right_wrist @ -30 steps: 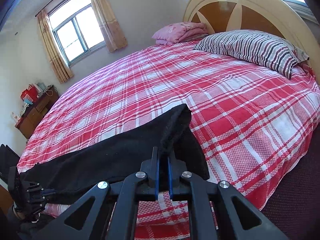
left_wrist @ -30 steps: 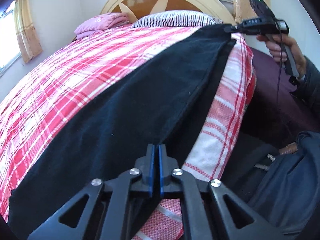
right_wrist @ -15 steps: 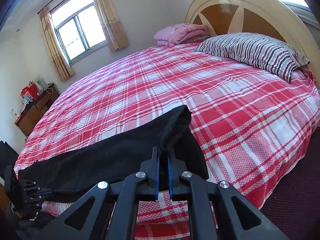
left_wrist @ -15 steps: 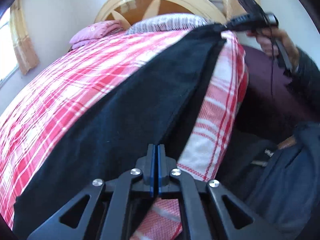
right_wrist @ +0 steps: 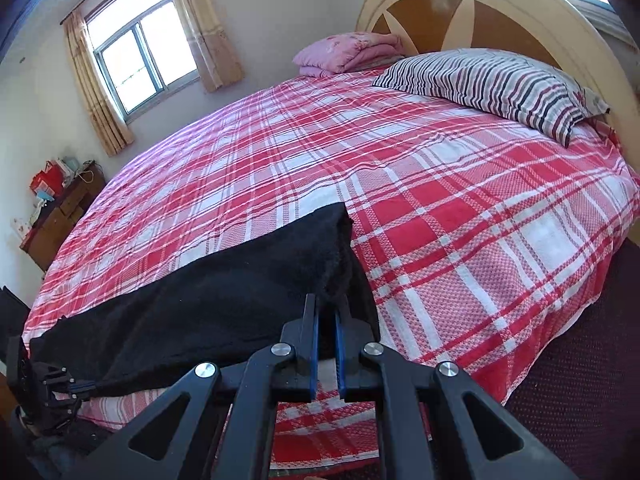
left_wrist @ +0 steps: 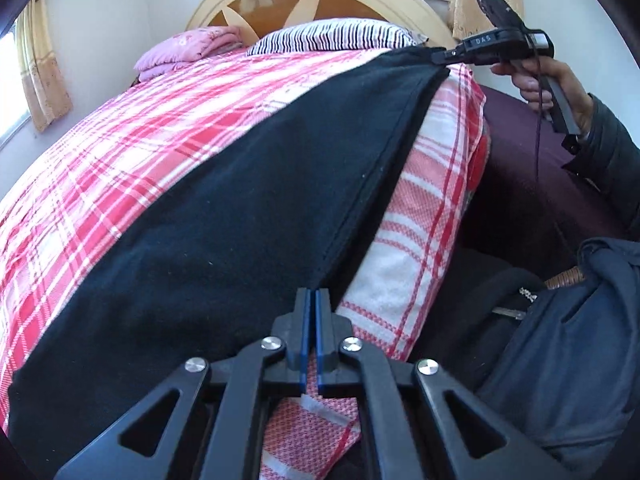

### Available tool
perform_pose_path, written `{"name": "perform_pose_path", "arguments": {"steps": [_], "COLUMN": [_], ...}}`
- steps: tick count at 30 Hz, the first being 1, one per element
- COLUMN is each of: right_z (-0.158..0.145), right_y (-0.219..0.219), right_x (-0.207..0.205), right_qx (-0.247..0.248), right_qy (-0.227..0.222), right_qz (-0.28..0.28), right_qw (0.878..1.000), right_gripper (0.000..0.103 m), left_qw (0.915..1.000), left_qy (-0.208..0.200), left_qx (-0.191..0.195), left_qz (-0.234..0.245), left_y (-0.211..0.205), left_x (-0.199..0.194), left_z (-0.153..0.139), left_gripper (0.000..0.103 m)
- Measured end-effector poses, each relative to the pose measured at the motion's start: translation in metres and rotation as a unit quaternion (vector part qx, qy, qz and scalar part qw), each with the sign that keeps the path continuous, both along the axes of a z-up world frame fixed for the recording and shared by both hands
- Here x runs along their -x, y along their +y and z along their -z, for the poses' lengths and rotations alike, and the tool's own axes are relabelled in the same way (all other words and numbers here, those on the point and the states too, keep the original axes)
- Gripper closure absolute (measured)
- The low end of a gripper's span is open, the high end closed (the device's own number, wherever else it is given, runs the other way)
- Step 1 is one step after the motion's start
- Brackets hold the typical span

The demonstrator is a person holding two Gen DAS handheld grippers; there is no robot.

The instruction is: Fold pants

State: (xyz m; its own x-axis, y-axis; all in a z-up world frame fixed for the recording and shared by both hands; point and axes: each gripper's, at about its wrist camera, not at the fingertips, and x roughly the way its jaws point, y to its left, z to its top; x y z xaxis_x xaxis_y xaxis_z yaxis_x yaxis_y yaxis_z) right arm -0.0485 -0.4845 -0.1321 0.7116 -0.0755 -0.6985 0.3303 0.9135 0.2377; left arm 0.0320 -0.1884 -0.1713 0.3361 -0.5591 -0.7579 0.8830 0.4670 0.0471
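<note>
Black pants (left_wrist: pixel 224 220) lie stretched along the near edge of a bed with a red and white plaid cover (left_wrist: pixel 120 132). My left gripper (left_wrist: pixel 312 300) is shut on one end of the pants, the fabric's edge pinched between its blue pads. At the far end, the right gripper (left_wrist: pixel 444 56) held by a hand (left_wrist: pixel 536 80) is shut on the other corner. In the right wrist view the right gripper (right_wrist: pixel 326 312) clamps a bunched corner of the pants (right_wrist: pixel 208 300). The left gripper (right_wrist: pixel 80 390) grips the far end at lower left.
A striped pillow (right_wrist: pixel 492 84) and a folded pink blanket (right_wrist: pixel 344 54) lie at the wooden headboard (right_wrist: pixel 480 8). A dark floor (right_wrist: pixel 580 360) runs beside the bed. A wooden dresser (right_wrist: pixel 60 216) stands by the curtained window (right_wrist: pixel 140 56). A person's dark jacket (left_wrist: pixel 560 360) hangs at lower right.
Both grippers keep their hold and stay almost in place. The pants remain stretched between them along the bed edge; only the view shifts slightly.
</note>
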Motion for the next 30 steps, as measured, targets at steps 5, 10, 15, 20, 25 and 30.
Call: {"name": "perform_pose_path", "arguments": {"steps": [5,10,15,20,25,30], "right_z": [-0.023,0.003,0.006,-0.017,-0.02,0.02], "right_y": [0.005,-0.004,-0.013,0.005,0.047,0.095], "right_x": [0.012,0.002,0.004,0.01,-0.002,-0.039], "right_qx": [0.01,0.003,-0.02,0.079,0.1,0.108], "right_qy": [-0.03,0.019,0.015,0.002,-0.011,0.077], "right_qz": [-0.006,0.006,0.011,0.053,-0.009,-0.109], "right_qw": [0.999,1.0,1.0,0.995,0.995,0.985], "right_gripper": [0.097,0.097,0.094,0.063,0.063,0.062], "left_qw": [0.9997,0.9999,0.9999,0.9994,0.9989,0.9981], "left_qy": [-0.002,0.014,-0.001,-0.031,-0.027,0.026], "left_qx": [0.02,0.009,0.008,-0.011,-0.003,0.02], "left_qz": [-0.011,-0.003,-0.007,-0.007,-0.037,-0.052], "left_y": [0.007,0.004,0.004,0.016,0.043,0.054], "left_x": [-0.002,-0.002,-0.001,0.009,0.001,-0.01], "left_z": [-0.01,-0.002,-0.003,-0.011,-0.01,0.005], "left_gripper": [0.101,0.101,0.098,0.072,0.053,0.048]}}
